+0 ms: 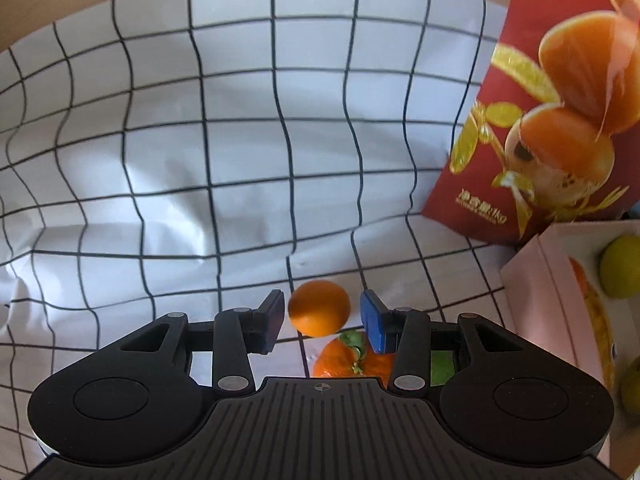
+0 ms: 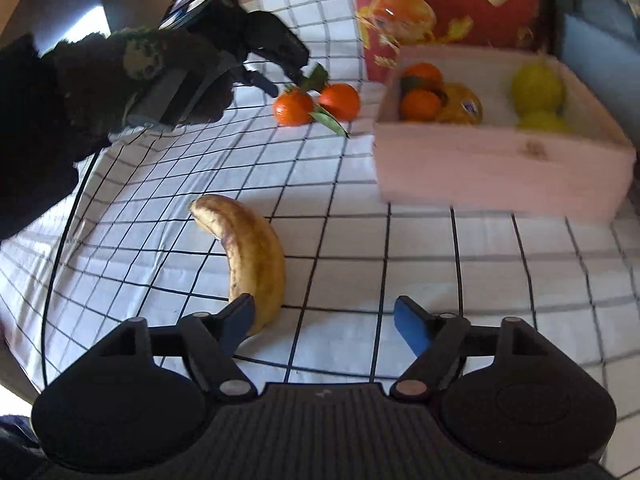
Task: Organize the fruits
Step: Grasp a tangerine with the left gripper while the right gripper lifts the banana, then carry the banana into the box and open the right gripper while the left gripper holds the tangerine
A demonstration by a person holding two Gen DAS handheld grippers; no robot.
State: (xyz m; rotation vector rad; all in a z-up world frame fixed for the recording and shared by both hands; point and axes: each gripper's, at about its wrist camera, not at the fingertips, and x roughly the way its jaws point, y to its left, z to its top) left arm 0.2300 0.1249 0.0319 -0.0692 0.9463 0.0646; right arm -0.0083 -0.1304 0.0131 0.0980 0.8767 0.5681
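My left gripper (image 1: pixel 323 320) is open, with a smooth orange (image 1: pixel 319 307) lying between its blue pads, apart from both. A second tangerine with a green stem (image 1: pixel 352 358) lies just below it. Both fruits show in the right wrist view, the tangerine (image 2: pixel 293 107) and the orange (image 2: pixel 340 101), with the left gripper (image 2: pixel 280 78) over them. My right gripper (image 2: pixel 326 322) is open and empty above the checked cloth (image 2: pixel 460 272). A spotted banana (image 2: pixel 250 252) lies by its left finger. A pale wooden box (image 2: pixel 492 164) holds oranges (image 2: pixel 420 102) and yellow-green fruits (image 2: pixel 538 86).
A red printed orange carton (image 1: pixel 532 120) stands behind the box at the back right; it also shows in the right wrist view (image 2: pixel 472 4). The box edge (image 1: pixel 536 280) is close to the right of my left gripper. The person's dark sleeve (image 2: pixel 48 112) is at left.
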